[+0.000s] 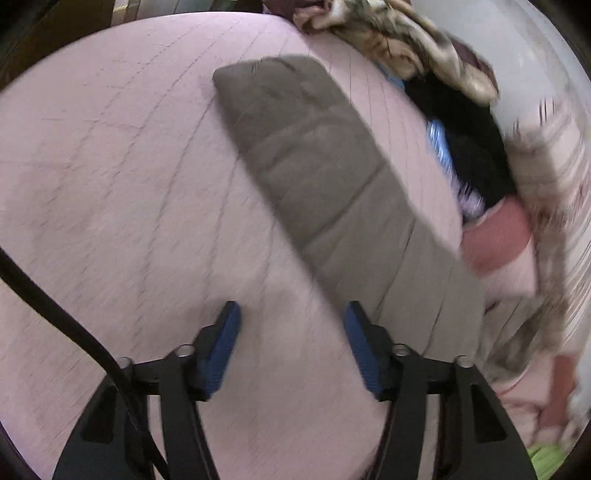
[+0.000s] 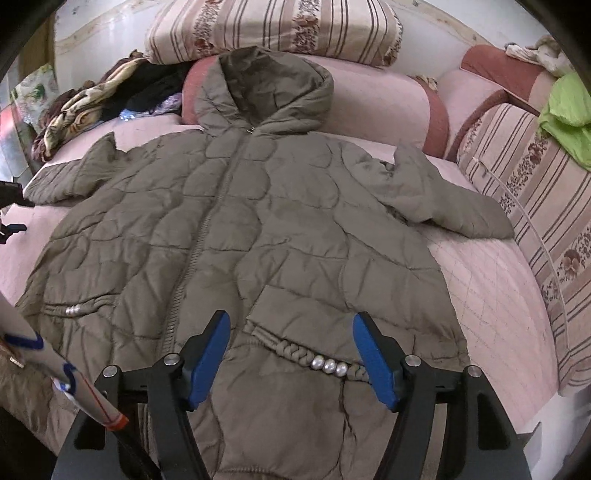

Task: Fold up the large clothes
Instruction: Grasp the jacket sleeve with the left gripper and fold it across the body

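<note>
A large olive-brown quilted hooded jacket (image 2: 258, 229) lies front up, zipped, spread flat on a pink bedspread (image 2: 491, 288), sleeves out to both sides, hood toward the pillows. My right gripper (image 2: 291, 332) is open and empty, hovering over the jacket's lower front by a braided pocket trim with pearl beads (image 2: 328, 365). In the left wrist view one jacket sleeve (image 1: 325, 184) lies diagonally on the bedspread (image 1: 110, 184). My left gripper (image 1: 291, 321) is open and empty, just off the sleeve's near part; the view is motion-blurred.
Striped floral pillows (image 2: 273, 29) and pink bolsters (image 2: 380, 99) line the head and right side. A pile of patterned and black clothes (image 2: 110, 96) sits far left. A green cloth (image 2: 569, 110) lies on the right cushion. A black cable (image 1: 55, 314) crosses the left wrist view.
</note>
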`<state>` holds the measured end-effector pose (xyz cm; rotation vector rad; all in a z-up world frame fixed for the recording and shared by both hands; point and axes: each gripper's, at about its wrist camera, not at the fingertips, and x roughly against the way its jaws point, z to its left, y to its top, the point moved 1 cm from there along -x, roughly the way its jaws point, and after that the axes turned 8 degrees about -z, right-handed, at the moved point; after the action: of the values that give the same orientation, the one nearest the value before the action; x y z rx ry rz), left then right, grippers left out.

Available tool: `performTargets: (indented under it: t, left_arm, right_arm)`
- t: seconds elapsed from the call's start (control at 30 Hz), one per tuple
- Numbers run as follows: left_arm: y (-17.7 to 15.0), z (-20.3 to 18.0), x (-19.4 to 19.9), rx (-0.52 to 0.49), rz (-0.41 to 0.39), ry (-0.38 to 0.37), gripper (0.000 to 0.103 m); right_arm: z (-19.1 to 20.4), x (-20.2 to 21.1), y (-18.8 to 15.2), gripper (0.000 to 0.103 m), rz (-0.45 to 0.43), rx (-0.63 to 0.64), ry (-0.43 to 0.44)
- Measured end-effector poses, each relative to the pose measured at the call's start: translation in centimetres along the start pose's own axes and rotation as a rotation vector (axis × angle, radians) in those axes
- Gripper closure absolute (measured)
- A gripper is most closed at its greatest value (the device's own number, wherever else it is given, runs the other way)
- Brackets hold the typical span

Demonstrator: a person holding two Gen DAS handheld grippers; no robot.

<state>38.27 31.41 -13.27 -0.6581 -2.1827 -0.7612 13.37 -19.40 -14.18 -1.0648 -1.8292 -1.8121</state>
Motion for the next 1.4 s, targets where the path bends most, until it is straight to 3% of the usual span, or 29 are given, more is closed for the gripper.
performTargets:
  t: [0.13, 0.33, 0.4, 0.43, 0.47, 0.57, 0.77, 0.97, 1.17, 1.27, 1.4]
  left_arm:
    - [2.2, -0.5, -2.5, 0.098, 0.014, -0.137, 0.037]
    - [3.6, -1.2, -4.3, 0.174, -0.017, -0.166, 0.029]
    - [3.8, -1.9, -4.5, 0.147, -0.016, -0.114, 0.042]
    - [3.8, -2.4, -4.6, 0.110, -0.016, -0.035, 0.065]
    - [3.8, -3.1, -4.6, 0.060, -0.014, 0.036, 0.076]
    - [3.4, -4.7, -4.3, -0.016, -0.009, 0.090, 0.089]
    - [0.8, -9.9, -1.2, -0.099, 0.000, -0.018, 0.094]
    - [-7.1, -19.4, 4.2, -0.330, 0.028, -0.172, 0.096]
    - [-17.7, -24.8, 6.9, -0.523, 0.108, -0.278, 0.096]
    - [-22.3, -25.6, 5.9, -0.572, 0.170, -0.284, 0.095]
    - [-27.9, -25.3, 3.5, -0.665, 0.210, -0.179, 0.094]
  right_arm:
    - [0.4, -1.3, 0.0, 0.030, 0.023, 0.020, -0.012]
    - [0.7, -2.9, 0.1, 0.030, 0.047, 0.032, -0.024]
    - [0.7, -3.4, 0.0, 0.030, 0.056, 0.030, -0.031]
    - [0.7, -3.6, 0.0, 0.030, 0.059, 0.031, -0.036]
    - [0.6, -3.7, -0.1, 0.030, 0.062, 0.031, -0.043]
    - [0.4, -3.8, -0.5, 0.030, 0.066, 0.029, -0.055]
    - [-0.6, -1.9, -0.5, 0.030, 0.022, 0.015, -0.070]
    - [-2.2, 1.0, -0.5, 0.030, -0.034, -0.033, -0.065]
    - [-4.0, 3.4, -1.8, 0.030, -0.064, -0.082, -0.060]
    - [-5.2, 4.5, -2.6, 0.030, -0.071, -0.107, -0.067]
    - [-7.2, 5.4, -3.4, 0.030, -0.069, -0.154, -0.079]
